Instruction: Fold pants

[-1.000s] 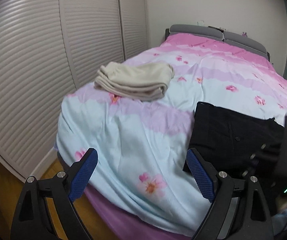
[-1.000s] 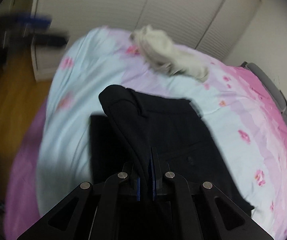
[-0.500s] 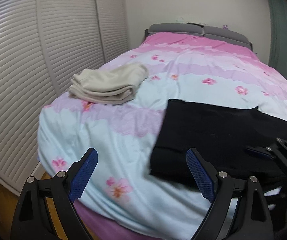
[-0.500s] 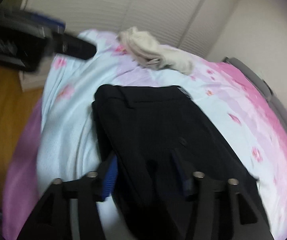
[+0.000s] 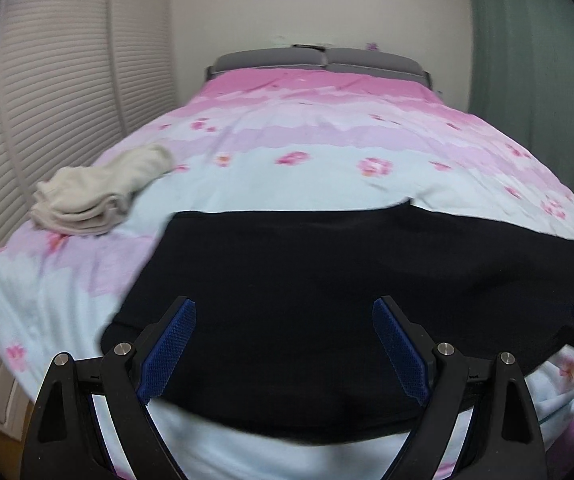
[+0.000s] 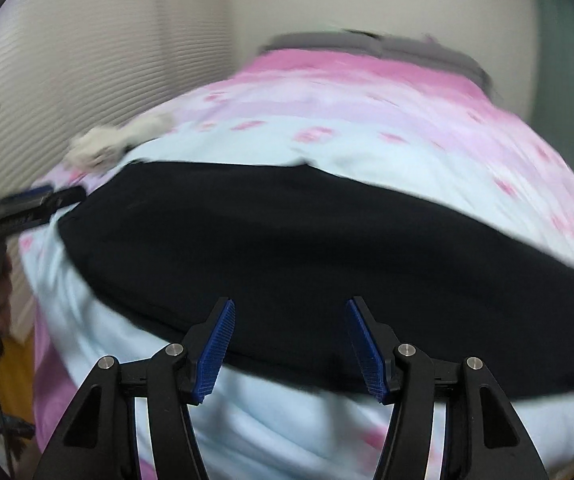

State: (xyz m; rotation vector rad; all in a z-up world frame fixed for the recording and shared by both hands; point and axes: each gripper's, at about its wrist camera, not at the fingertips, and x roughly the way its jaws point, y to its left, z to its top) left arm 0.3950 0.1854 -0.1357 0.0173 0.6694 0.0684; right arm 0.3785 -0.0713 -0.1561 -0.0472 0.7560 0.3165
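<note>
- The black folded pants point(image 5: 327, 280) lie flat on the bed's pink, white and pale blue flowered duvet point(image 5: 327, 152), spread as a broad dark panel across the foot end of the bed, their near edge close to the foot edge.
- The left hand-held gripper point(image 5: 283, 348) hangs over the near part of the pants with its blue-padded fingers point(image 5: 169, 350) spread wide; nothing is between them, and whether the tips touch the cloth cannot be told.
- The right hand-held gripper point(image 6: 289, 344) hangs above the near edge of the pants toward the bed's right side; its jaws have just been opening and stand apart, with no cloth pinched between the blue pads point(image 6: 215, 350).
- In the right wrist view the left hand-held gripper shows blurred at the left edge, beside the left end of the pants.
- A folded cream-coloured garment point(image 5: 95, 196) rests near the bed's left edge, apart from the pants and farther toward the head.
- A grey padded headboard point(image 5: 319, 58) closes the far end of the bed.
- White louvred closet doors point(image 5: 47, 120) run along the bed's left side, and a pale green curtain point(image 5: 535, 60) hangs at the right.
</note>
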